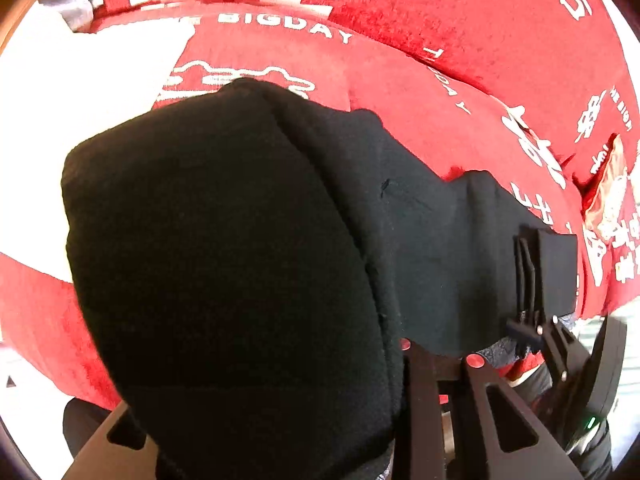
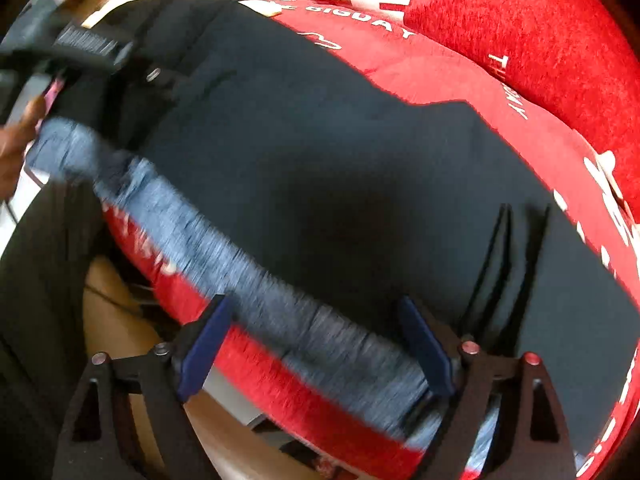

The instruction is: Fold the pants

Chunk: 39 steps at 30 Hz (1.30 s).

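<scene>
Black pants lie stretched across a red bedspread with white lettering, running from far left to near right. Grey inner waistband is turned outward along the near edge, blurred.

Right hand-held gripper: blue fingers spread wide, straddling the grey waistband; no grip evident.

Left hand-held gripper: a bunched fold of pants drapes over it and hides the fingertips; cannot tell its opening.
</scene>
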Motion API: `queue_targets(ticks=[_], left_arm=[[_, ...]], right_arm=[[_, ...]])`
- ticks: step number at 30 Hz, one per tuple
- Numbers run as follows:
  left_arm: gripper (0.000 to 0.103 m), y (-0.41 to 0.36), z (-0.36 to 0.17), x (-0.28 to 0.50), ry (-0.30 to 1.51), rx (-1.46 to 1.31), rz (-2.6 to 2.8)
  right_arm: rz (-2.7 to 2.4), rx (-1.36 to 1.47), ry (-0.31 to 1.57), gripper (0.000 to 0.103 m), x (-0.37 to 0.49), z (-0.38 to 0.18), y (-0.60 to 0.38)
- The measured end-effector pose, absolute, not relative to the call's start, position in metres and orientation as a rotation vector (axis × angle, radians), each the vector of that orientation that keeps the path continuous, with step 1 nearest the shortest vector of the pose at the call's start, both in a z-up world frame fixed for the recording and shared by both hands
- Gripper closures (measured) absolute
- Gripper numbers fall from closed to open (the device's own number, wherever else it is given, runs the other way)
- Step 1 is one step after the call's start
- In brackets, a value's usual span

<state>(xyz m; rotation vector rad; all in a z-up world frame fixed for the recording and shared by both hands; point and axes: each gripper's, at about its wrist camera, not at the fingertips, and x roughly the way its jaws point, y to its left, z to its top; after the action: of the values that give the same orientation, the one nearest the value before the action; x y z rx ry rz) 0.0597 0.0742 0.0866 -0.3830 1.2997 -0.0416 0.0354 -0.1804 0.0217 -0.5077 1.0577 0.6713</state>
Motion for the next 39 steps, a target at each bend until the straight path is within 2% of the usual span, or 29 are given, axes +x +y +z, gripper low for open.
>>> queue_targets(ticks=[6,10,23,36,39], left_arm=[[0.071,0.025,0.128,0.063,1.217,-0.219,-0.009],[0.071,0.009,0.140,0.076,1.237,-0.259,-0.023],[0.071,-0.105,0.211,0.121,1.209,-0.102,-0.208],[0.071,-0.186,0.170,0.133,1.301,-0.013,-0.286],[0.071,-0.210,0.182,0.144,1.312,-0.001,-0.303]], right_arm=[[0.687,-0.418,1.049,0.015,0.022,0.032,-0.193],[0.671,-0.299,1.052,0.014,0.024,0.044,-0.211],[0.592,-0.260,0.920,0.014,0.011,0.091,-0.265],[0.449,-0.103,0.915,0.014,0.037,0.106,-0.342],[0.462,-0.137,0.906,0.014,0.035,0.108,-0.345]])
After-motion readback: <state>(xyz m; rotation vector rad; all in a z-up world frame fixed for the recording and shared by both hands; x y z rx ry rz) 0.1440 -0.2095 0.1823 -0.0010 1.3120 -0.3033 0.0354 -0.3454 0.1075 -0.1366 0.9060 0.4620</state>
